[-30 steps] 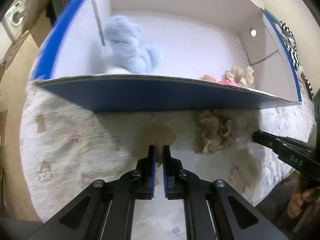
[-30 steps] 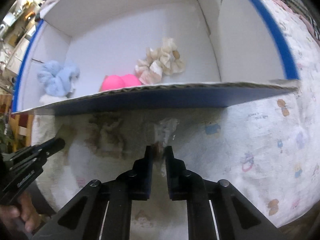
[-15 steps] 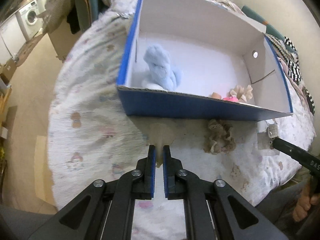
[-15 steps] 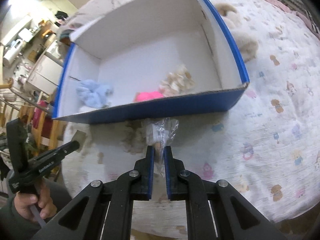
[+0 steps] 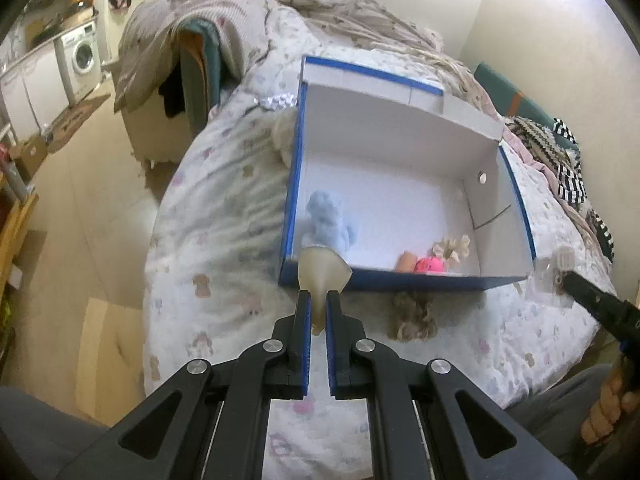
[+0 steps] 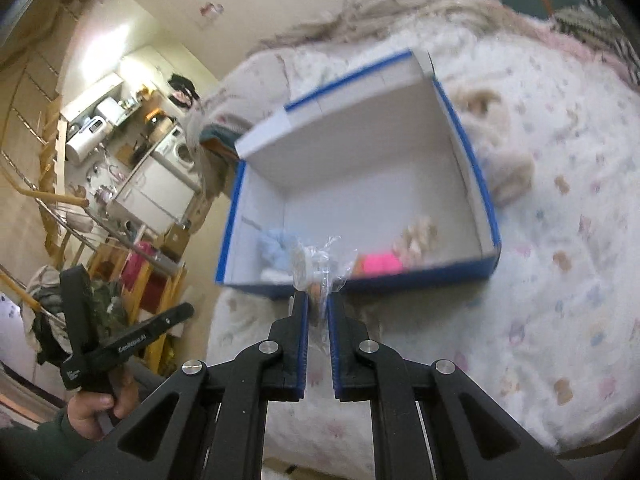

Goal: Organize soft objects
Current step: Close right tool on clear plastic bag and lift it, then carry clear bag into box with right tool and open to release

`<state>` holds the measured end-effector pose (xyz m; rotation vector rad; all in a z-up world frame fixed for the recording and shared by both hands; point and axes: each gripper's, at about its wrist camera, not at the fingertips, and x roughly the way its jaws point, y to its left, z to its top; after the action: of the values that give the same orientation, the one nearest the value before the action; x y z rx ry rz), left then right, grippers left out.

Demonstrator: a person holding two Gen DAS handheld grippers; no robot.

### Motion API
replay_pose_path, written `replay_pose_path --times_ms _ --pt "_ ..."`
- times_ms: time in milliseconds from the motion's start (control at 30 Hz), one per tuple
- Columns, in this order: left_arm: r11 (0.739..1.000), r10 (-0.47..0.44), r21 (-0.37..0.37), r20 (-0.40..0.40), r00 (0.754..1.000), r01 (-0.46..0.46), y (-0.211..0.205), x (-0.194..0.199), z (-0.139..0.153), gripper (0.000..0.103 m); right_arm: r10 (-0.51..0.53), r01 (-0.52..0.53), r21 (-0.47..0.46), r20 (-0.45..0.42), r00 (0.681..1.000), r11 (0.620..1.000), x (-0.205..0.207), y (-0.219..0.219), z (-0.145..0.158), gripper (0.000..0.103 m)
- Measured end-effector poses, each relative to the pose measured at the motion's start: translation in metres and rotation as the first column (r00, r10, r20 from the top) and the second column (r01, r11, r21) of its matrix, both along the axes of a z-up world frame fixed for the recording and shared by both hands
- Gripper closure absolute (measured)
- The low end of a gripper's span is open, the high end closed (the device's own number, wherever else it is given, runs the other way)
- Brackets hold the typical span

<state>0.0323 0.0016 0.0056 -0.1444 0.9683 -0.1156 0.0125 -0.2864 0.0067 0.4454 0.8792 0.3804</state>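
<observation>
Left wrist view shows the left gripper [image 5: 318,300] pinching a beige pad [image 5: 322,270] and the right gripper [image 6: 318,302] pinching a plastic packet [image 6: 318,266], three toys already boxed [image 5: 404,148], a scrunchie [image 5: 414,316] left on the bed [image 5: 224,240].

box [image 5: 400,280] open-topped | rear floor bare | blue plush [image 5: 328,222] fills front-left corner

Left gripper [image 5: 318,298] pinches a translucent pad; right gripper [image 6: 318,300] clamps a clear packet (both nearly closed).
</observation>
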Motion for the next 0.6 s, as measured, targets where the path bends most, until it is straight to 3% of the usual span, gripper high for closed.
replay_pose_path --times_ms 300,600 --pt "1.000 -0.017 0.023 0.047 0.999 0.016 -0.012 0.029 0.020 0.097 0.016 -0.009 -0.076 0.089 0.996 0.997 0.028 0.012 0.022 0.092" --pt "0.998 -0.044 0.054 0.025 0.999 0.042 -0.033 0.074 0.007 0.097 -0.008 0.018 -0.129 0.075 0.997 0.991 0.066 -0.001 0.007 0.092"
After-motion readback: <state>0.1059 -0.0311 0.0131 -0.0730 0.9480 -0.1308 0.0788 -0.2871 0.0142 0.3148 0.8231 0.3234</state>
